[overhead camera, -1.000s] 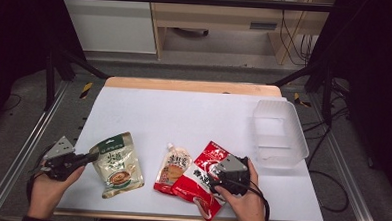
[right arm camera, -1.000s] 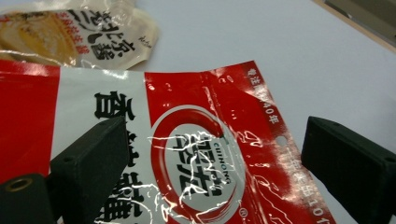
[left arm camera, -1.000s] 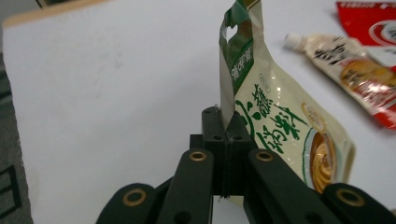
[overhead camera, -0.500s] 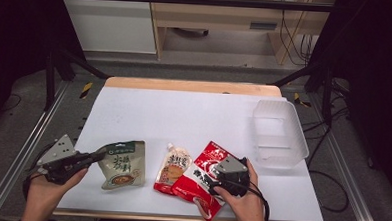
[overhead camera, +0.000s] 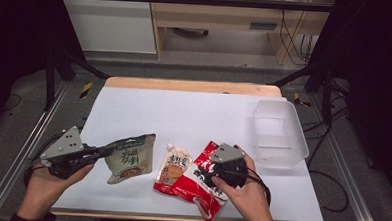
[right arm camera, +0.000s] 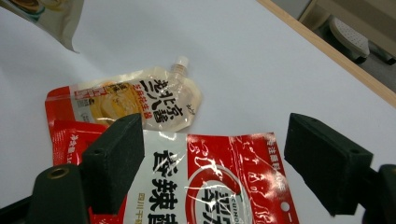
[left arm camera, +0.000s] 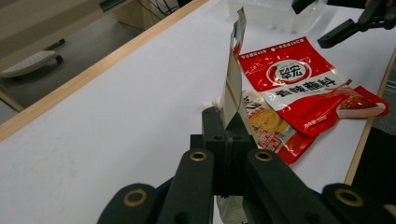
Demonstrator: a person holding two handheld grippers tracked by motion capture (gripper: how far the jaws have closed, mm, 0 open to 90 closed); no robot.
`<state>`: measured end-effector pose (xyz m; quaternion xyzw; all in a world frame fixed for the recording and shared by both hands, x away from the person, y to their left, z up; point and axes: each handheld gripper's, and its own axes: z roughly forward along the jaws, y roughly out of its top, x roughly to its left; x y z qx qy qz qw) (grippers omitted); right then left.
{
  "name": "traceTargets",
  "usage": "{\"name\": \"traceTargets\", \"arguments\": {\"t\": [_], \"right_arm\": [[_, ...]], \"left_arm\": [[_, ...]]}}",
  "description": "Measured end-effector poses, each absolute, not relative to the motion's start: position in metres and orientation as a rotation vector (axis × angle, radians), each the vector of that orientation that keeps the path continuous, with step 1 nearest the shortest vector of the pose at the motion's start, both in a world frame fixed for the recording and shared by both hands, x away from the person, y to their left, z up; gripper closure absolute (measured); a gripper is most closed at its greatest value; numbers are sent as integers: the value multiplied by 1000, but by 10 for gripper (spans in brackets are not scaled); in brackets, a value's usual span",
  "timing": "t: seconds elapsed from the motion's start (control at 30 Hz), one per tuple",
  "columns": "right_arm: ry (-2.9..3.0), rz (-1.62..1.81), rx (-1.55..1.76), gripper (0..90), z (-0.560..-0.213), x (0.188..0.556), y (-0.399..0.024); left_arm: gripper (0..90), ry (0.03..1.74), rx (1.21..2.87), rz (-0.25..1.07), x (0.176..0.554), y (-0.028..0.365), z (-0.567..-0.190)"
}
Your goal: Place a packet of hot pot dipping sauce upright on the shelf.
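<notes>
While the table (overhead camera: 184, 115) carries everything listed, a white sheet covers it up to a wooden far edge, leaving broad bare ground between the packets and the clear plastic bin (overhead camera: 279, 131) at the far right, the likely destination, with nothing in the path to it. Next in size, the red sauce packet (overhead camera: 201, 183) lies flat near the front edge, its corner lapping over the spouted cream pouch (overhead camera: 174, 165) just beside it, so the pouch cannot be drawn out cleanly until the red one goes. The green-topped beige pouch (overhead camera: 130, 157) hangs clear of the sheet, pinched at its top edge so that it dangles edge-on and swings free of its neighbours. The left gripper (overhead camera: 101, 151) is clenched on that pouch, jaws pressed together on the thin seal. The right gripper (right arm camera: 212, 163) hovers directly over the red packet with its jaws spread; they have just been narrowing, with no grip on the packet between them yet, seemingly readied for a pinch on the foil.
</notes>
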<state>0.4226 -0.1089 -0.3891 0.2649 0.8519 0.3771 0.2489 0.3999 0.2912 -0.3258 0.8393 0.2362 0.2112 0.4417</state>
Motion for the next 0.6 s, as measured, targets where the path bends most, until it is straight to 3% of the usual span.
{"name": "traceTargets", "arguments": {"t": [0.1, 0.43, 0.6], "right_arm": [[2327, 1013, 721, 226, -383, 426, -106], [2452, 992, 621, 148, -355, 435, -79], [2472, 965, 538, 150, -345, 435, -64]], "left_arm": [[900, 564, 2099, 523, 401, 285, -323], [900, 520, 2148, 496, 408, 265, -324], [900, 484, 2167, 480, 410, 253, -324]]}}
